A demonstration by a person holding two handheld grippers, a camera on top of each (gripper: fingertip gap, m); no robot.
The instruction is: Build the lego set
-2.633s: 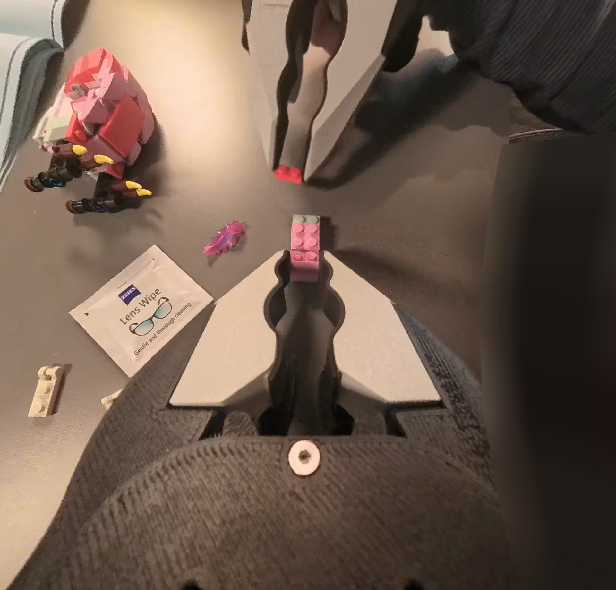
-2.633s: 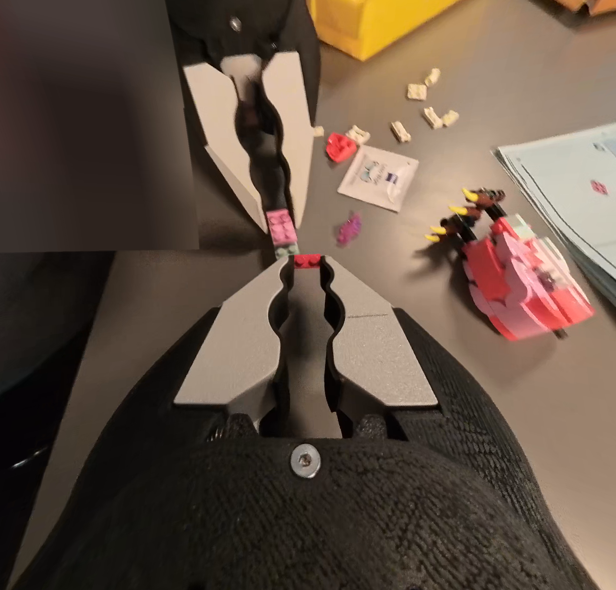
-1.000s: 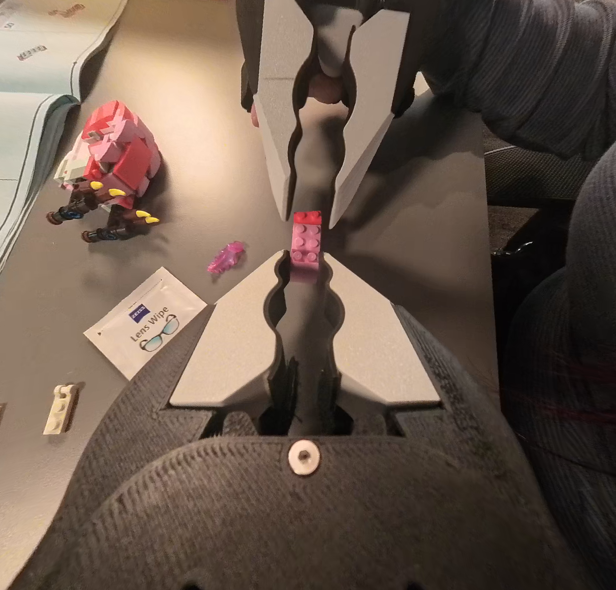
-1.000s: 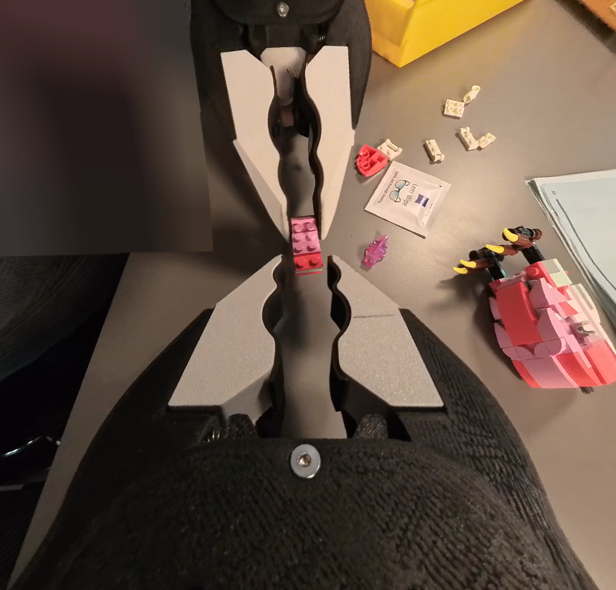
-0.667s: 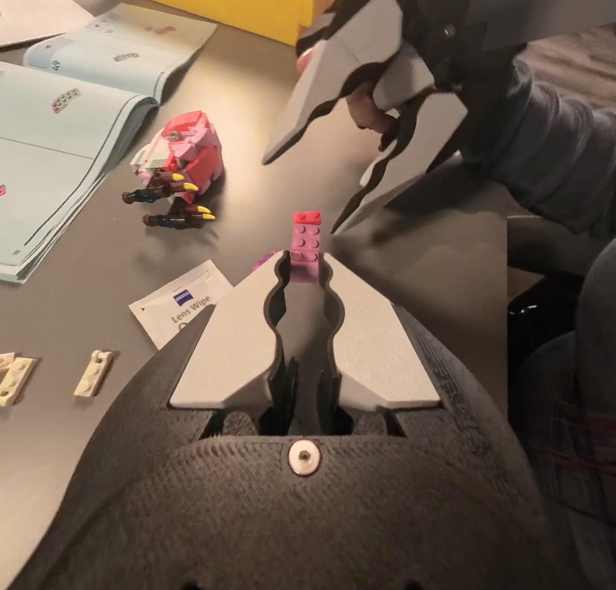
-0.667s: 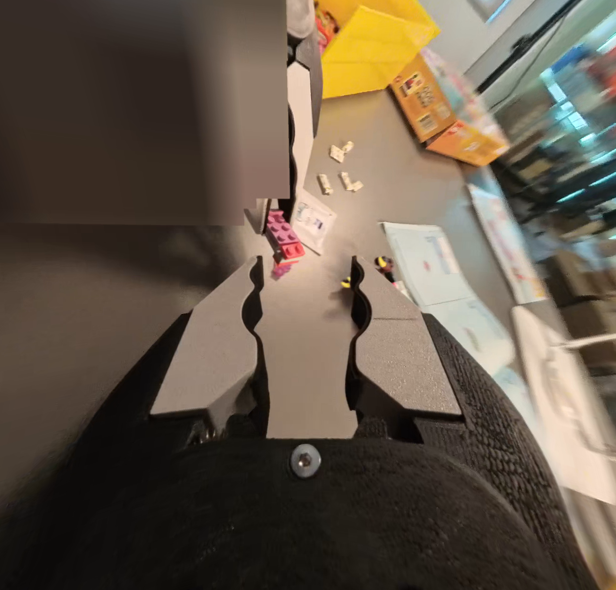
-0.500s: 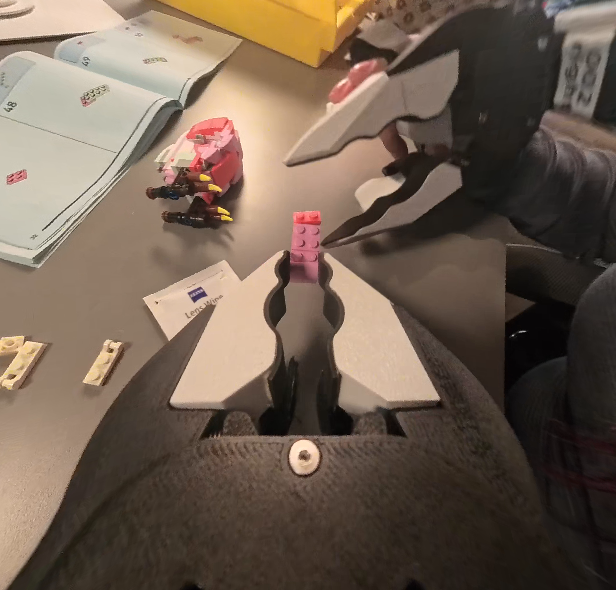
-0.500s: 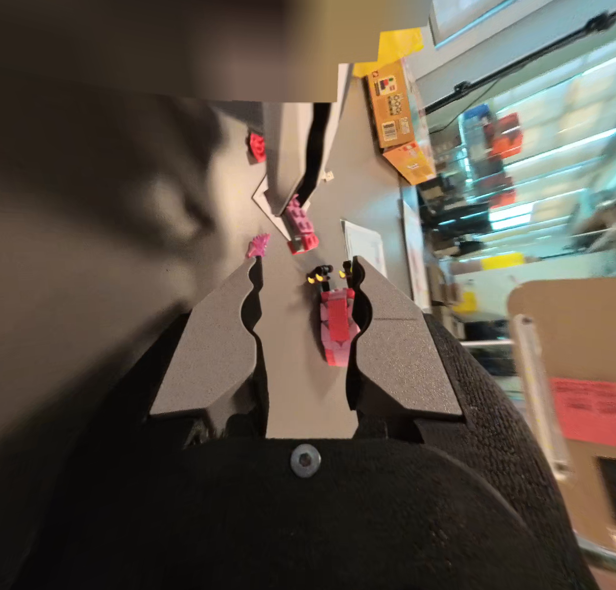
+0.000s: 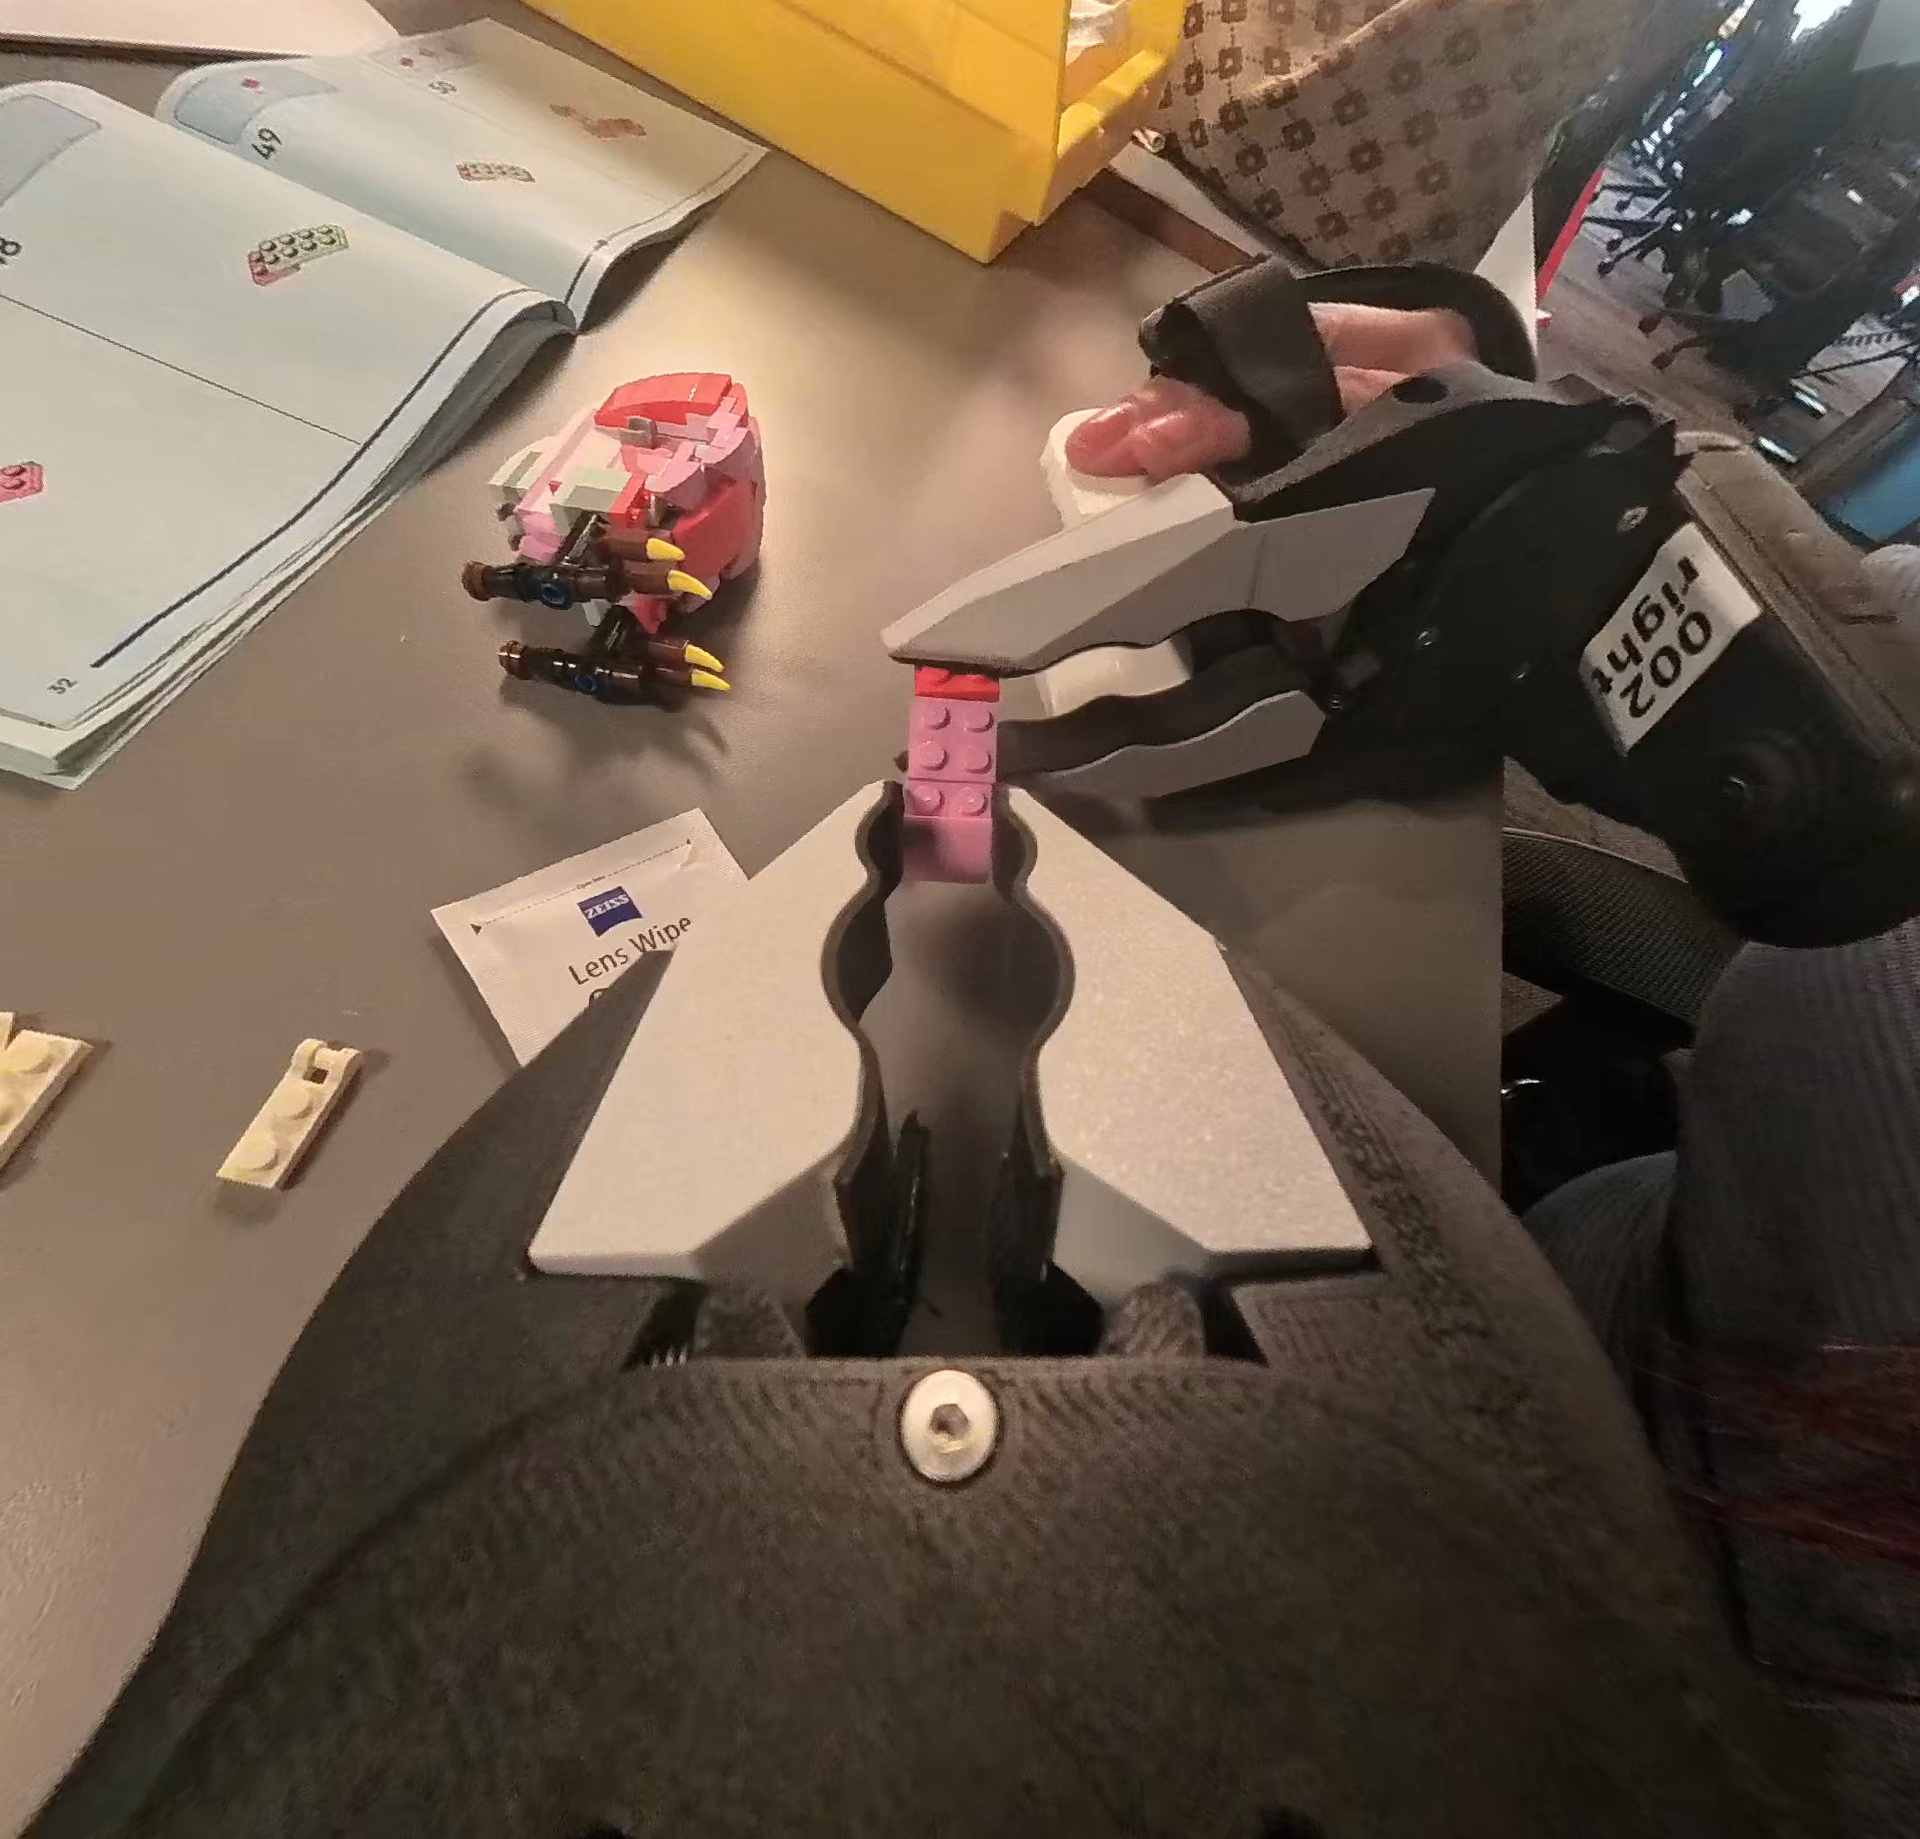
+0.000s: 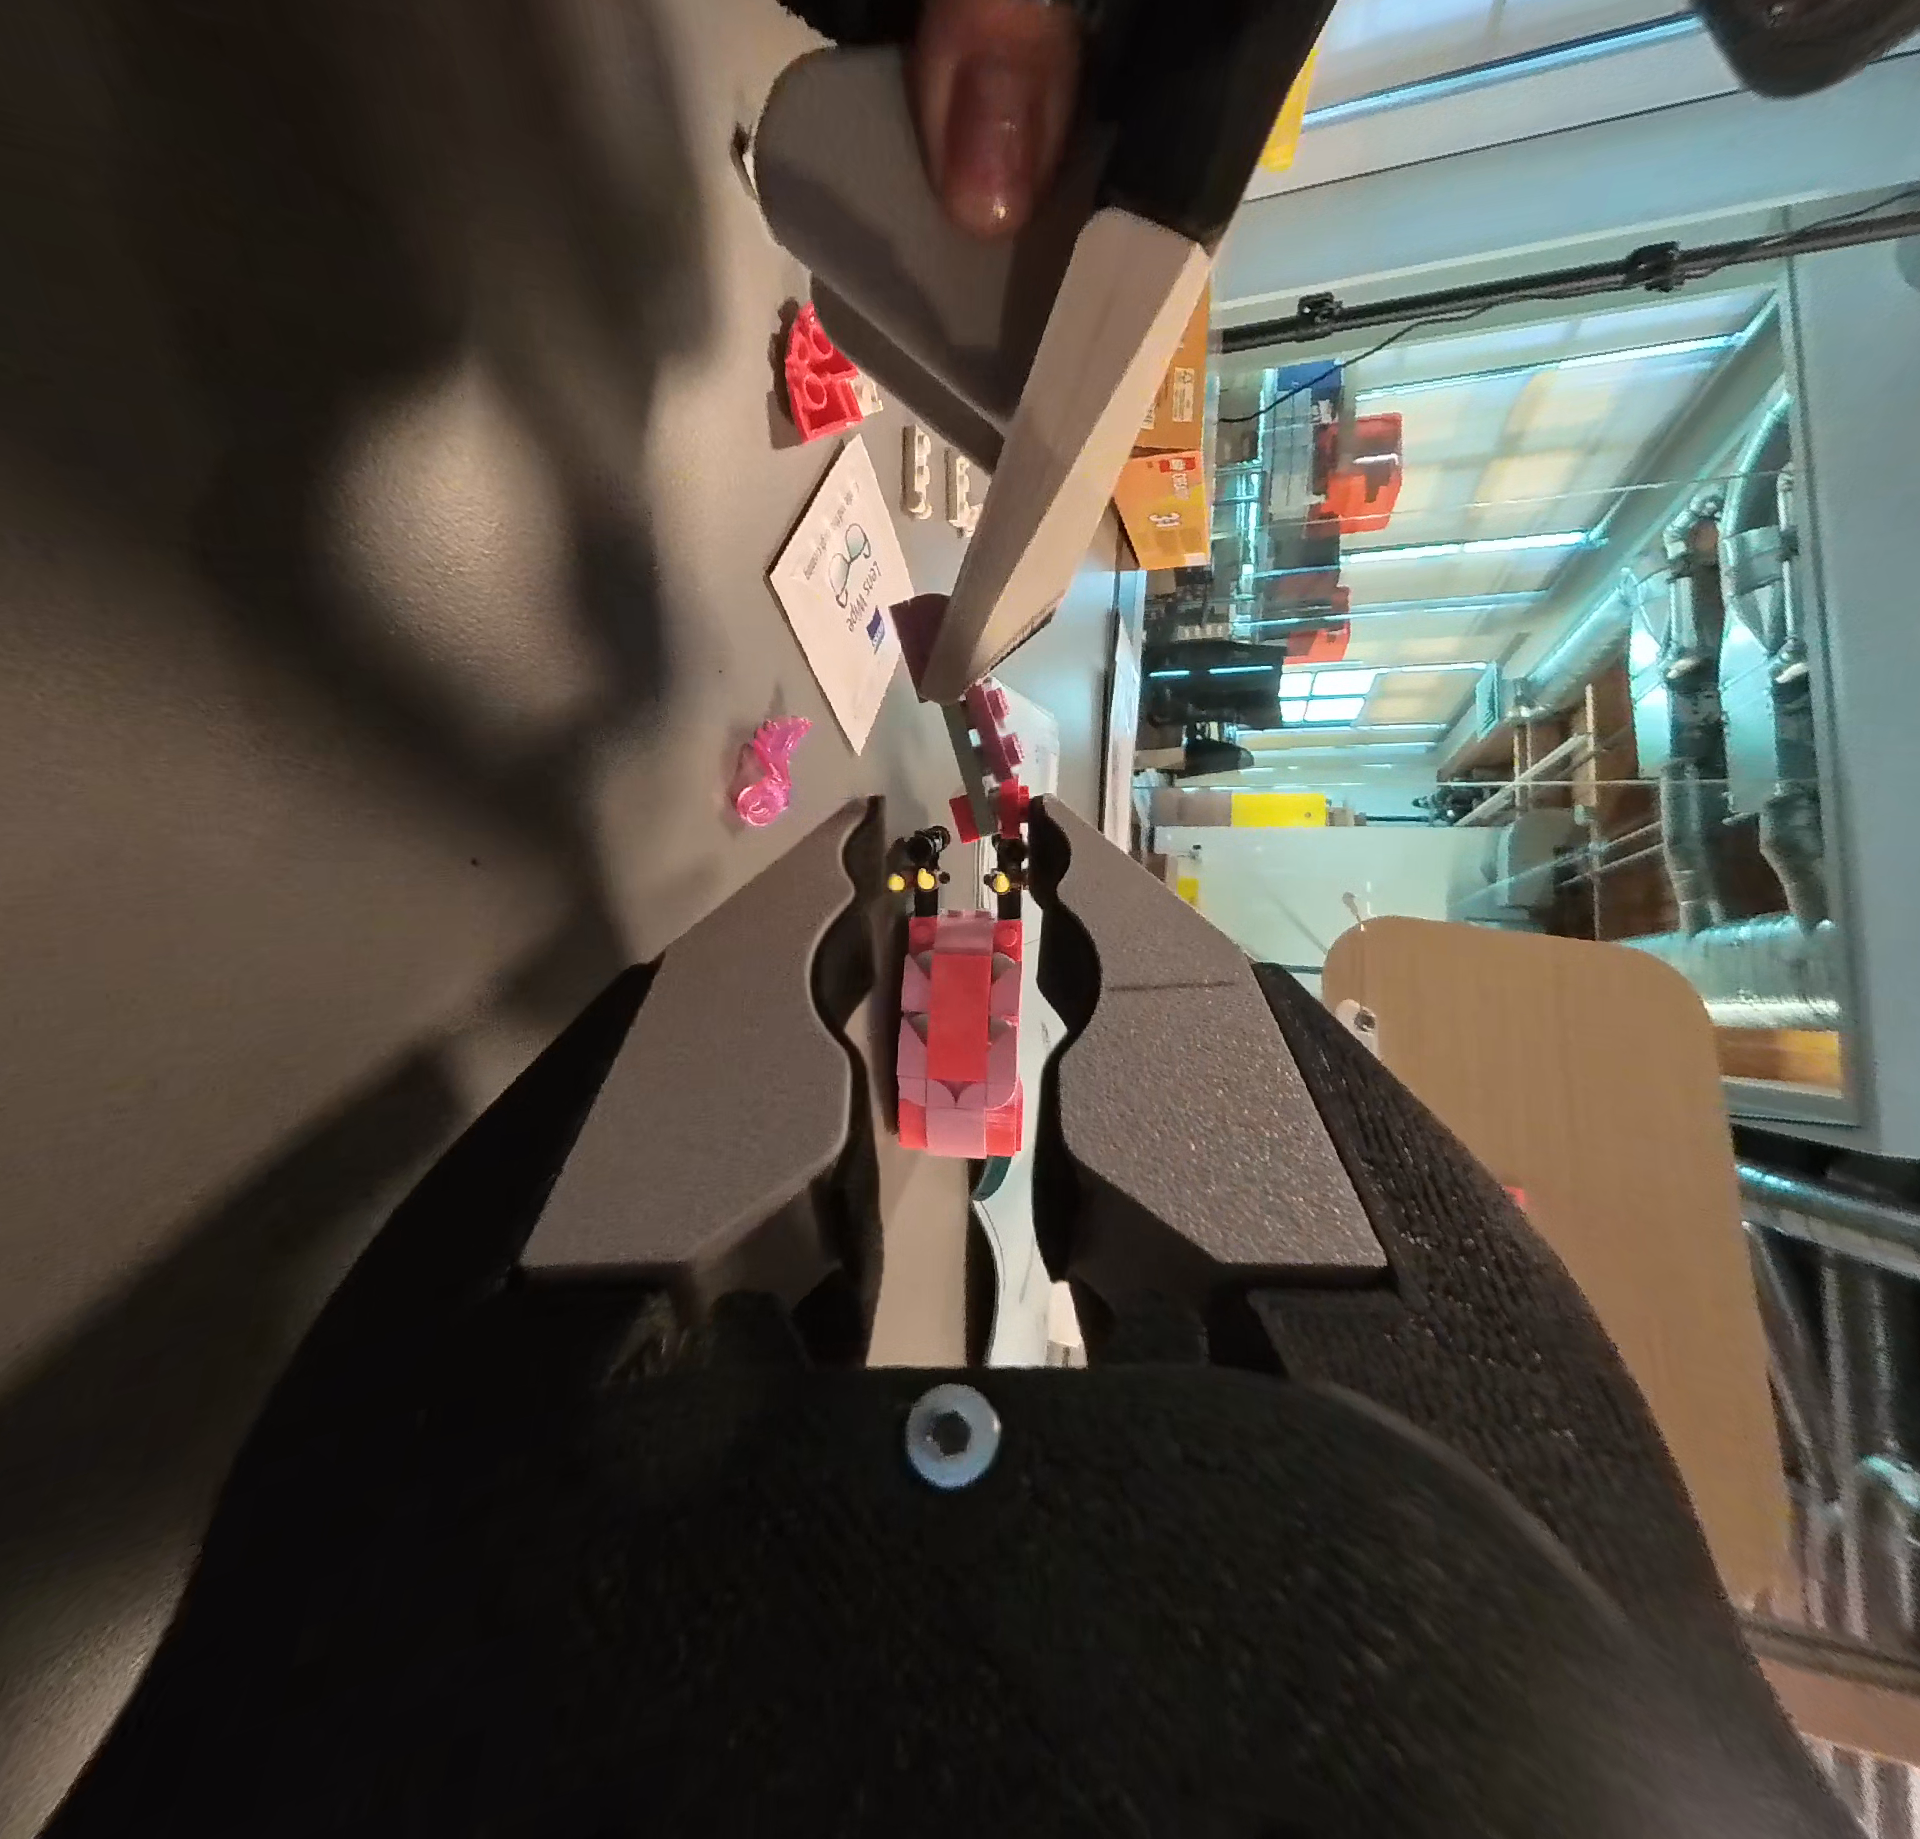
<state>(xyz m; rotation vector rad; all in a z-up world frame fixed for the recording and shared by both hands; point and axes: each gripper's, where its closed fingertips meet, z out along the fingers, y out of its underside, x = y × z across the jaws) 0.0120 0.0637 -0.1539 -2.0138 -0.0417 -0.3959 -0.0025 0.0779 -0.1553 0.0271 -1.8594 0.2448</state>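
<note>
Gripping a pink brick stack, the left tool meets the right tool, clamped across its red-capped end.

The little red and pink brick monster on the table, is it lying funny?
Yes. The brick monster lies tipped on its side on the grey table, with its clawed legs pointing sideways rather than down. Nothing looks broken or spilled.
</note>
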